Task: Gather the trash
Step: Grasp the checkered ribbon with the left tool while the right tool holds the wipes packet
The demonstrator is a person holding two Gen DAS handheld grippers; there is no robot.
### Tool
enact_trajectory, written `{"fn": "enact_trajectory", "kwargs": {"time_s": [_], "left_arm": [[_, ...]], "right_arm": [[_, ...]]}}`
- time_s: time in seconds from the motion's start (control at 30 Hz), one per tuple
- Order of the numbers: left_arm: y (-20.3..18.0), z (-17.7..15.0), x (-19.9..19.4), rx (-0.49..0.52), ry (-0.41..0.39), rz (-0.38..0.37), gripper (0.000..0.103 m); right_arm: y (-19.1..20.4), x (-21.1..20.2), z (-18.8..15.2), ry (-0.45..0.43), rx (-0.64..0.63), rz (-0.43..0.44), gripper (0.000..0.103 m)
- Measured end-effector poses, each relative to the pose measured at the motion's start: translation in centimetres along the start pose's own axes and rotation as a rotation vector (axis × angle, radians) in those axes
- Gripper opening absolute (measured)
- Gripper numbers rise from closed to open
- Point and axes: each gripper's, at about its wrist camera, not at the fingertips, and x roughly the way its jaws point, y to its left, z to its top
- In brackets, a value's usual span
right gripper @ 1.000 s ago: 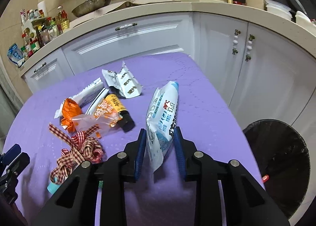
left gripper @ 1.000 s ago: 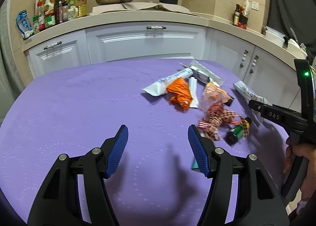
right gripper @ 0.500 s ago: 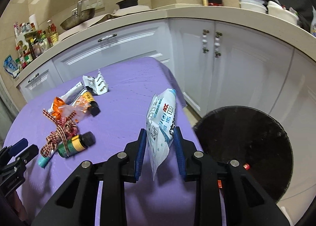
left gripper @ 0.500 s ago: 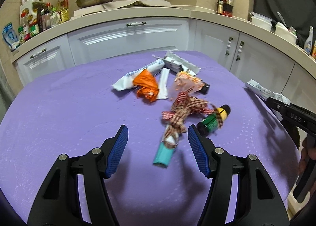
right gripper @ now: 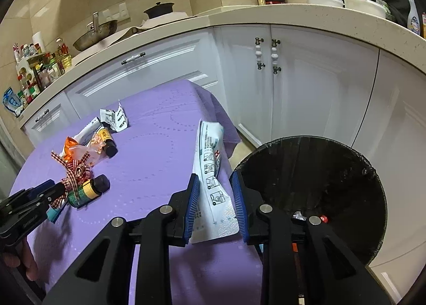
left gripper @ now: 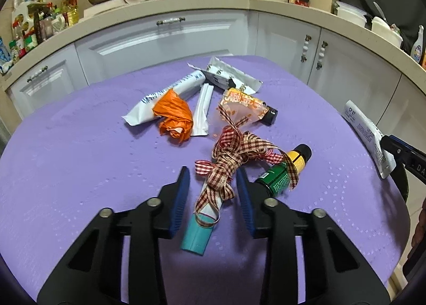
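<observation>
Trash lies on a purple table (left gripper: 80, 161). My left gripper (left gripper: 213, 196) is open, its fingers on either side of a red checked ribbon (left gripper: 234, 153) tangled over a white tube with a teal cap (left gripper: 197, 233). A green and yellow bottle (left gripper: 285, 172) lies just right of it. My right gripper (right gripper: 215, 203) is partly open around a white and blue wrapper (right gripper: 211, 177), which sits loosely between the fingers at the table's right edge, beside a black trash bin (right gripper: 319, 185). That wrapper also shows in the left wrist view (left gripper: 367, 137).
Further back lie an orange bag (left gripper: 174, 116), a white tube (left gripper: 165, 100), a white stick pack (left gripper: 203, 110), a torn silver wrapper (left gripper: 231, 76) and an orange tube with a black cap (left gripper: 247, 105). White kitchen cabinets (right gripper: 293, 86) curve behind the table and bin.
My left gripper moved forward over the ribbon and tube and narrowed its jaws. My right gripper carried the wrapper right to the bin's edge and its jaws have widened.
</observation>
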Motion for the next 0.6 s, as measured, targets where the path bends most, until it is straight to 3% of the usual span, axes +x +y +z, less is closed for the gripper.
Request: {"fn": "enact_trajectory", "kwargs": {"time_s": [0.1,0.43,0.6], "left_arm": [[0.2,0.0,0.4,-0.004,0.017,-0.01,0.02],[-0.1,0.0,0.4,0.01,0.016,-0.034,0.011],[0.1,-0.1,0.1,0.009,0.001,-0.039,0.01]], "right_arm": [[0.2,0.3,0.0,0.009,-0.005,0.012,0.027],[2.3,1.0,-0.4,0.05,-0.067,0.045,0.026],[3.1,1.0,-0.4,0.053,-0.103,0.036,0.02]]}}
